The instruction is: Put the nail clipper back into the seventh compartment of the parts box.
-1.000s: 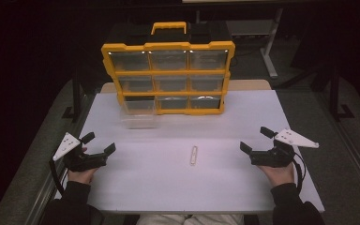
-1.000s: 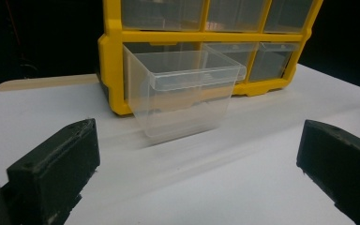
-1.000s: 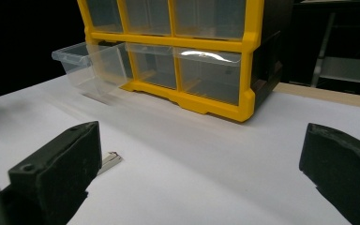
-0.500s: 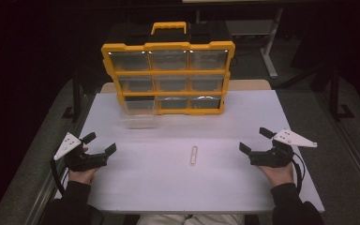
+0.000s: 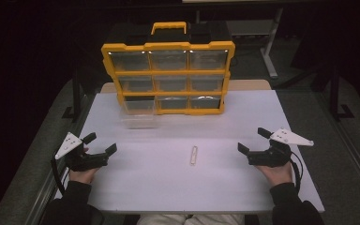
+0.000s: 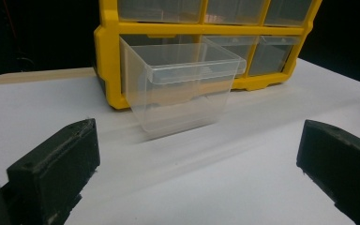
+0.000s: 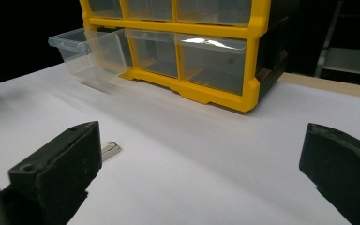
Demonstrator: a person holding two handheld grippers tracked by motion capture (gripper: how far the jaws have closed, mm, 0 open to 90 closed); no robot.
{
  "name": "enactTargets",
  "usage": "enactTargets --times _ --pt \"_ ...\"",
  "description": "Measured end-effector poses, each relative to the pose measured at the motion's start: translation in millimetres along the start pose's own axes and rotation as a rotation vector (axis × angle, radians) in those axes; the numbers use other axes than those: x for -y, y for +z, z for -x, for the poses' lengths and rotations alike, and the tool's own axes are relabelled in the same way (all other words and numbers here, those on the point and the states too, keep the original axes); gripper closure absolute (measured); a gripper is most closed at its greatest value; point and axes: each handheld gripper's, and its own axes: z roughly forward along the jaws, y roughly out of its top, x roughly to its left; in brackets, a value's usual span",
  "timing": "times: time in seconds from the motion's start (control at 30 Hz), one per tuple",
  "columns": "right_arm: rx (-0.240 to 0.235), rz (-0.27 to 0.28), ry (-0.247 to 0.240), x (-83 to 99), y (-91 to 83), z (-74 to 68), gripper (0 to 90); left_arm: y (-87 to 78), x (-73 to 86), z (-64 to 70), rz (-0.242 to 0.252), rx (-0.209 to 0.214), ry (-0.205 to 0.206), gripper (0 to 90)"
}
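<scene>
Both claws, left claw (image 5: 102, 144) and right claw (image 5: 252, 139), gape wide, holding nothing; pulled-out clear drawer (image 6: 183, 86) sits empty.

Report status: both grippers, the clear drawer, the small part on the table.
Left gripper open, empty. Right gripper open, empty. Clear drawer pulled out of yellow organizer, upright on table. Small flat part lies between grippers, untouched, path open.

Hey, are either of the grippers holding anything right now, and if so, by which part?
Nothing. The left gripper and the right gripper are both open, empty, above the table.

White table (image 5: 136, 187), beige board edge behind it (image 5: 253, 85), grey floor (image 5: 351, 136), dark metal frame legs (image 5: 271, 56)
</scene>
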Motion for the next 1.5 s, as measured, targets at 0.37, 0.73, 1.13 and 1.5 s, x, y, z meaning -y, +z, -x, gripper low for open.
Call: enactTargets --times 0.37,0.73,1.13,1.5 --pt "-0.003 -0.045 -0.006 -3.8 6.6 0.1 0.0 0.5 0.4 -0.3 -0.011 -0.002 -0.004 0.0" --pt "-0.03 -0.108 -0.036 -12.2 22.4 -4.5 0.0 1.5 1.0 -1.5 -0.016 -0.007 -0.02 0.0" --pt "-0.058 -0.136 -0.065 -19.8 38.1 -10.8 0.0 2.7 1.2 -1.3 -0.019 -0.002 -0.015 0.0" --pt "-0.092 -0.158 -0.081 -25.9 53.6 -19.2 0.0 2.9 1.3 -1.4 -0.018 0.0 -0.015 0.0"
